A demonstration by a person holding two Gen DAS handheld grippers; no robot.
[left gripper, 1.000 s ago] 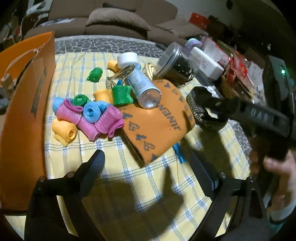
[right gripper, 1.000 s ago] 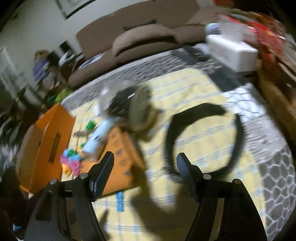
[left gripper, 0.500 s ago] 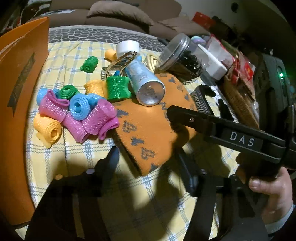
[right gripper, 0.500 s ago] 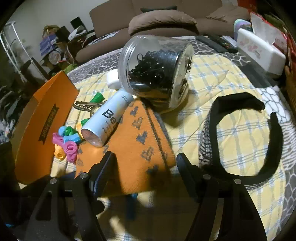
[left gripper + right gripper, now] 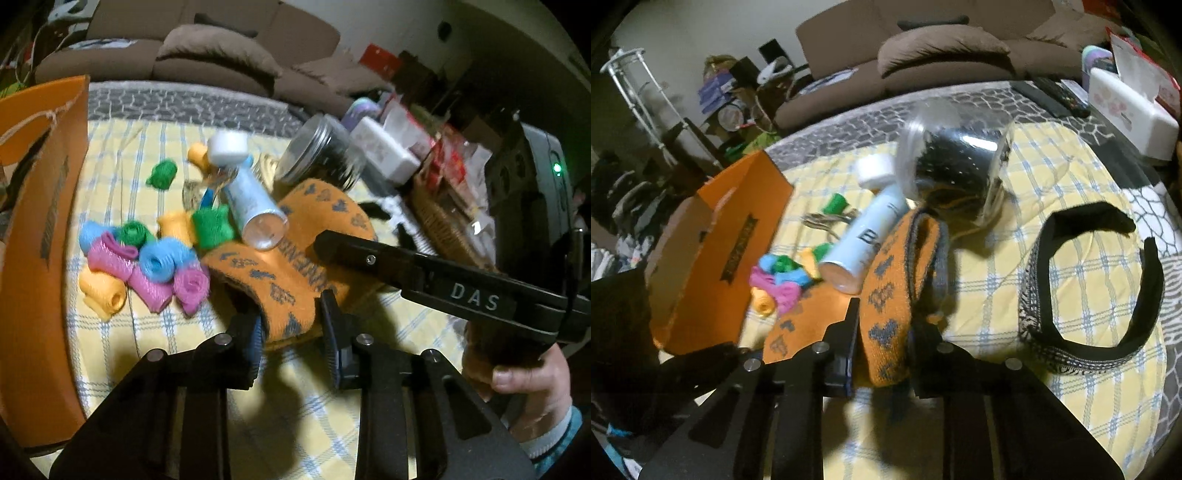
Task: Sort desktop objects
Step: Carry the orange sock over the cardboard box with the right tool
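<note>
Nearest in the left wrist view, the left gripper (image 5: 291,332) has its jaws drawn in to a narrow gap, and the near corner of the orange knitted cloth (image 5: 295,280) sits pinched between the two pads. In the right wrist view the right gripper (image 5: 882,350) does the same at another edge: its jaws stand close together with a fold of the orange knitted cloth (image 5: 886,314) clamped between them, the fabric rising in a ridge just beyond the fingertips. Both pairs of jaws are thus closed on one cloth, which lies on the yellow checked table (image 5: 155,350) with its gripped edges lifted off it.

Just past the cloth, a pale blue tube (image 5: 251,206) rests with its open end on the fabric, its white cap (image 5: 227,146) pointing away. Left of it is a heap of rolled hair curlers (image 5: 147,262) in pink, blue, yellow and green, touching the cloth's left edge. An orange paper bag (image 5: 33,229) stands along the table's left side. To the right, apart from the cloth, a black headband (image 5: 1089,295) lies flat on the table.

Behind the tube, a clear jar (image 5: 956,177) with dark contents lies tipped on its side, its image blurred. Farther off stands a brown sofa (image 5: 942,55).
</note>
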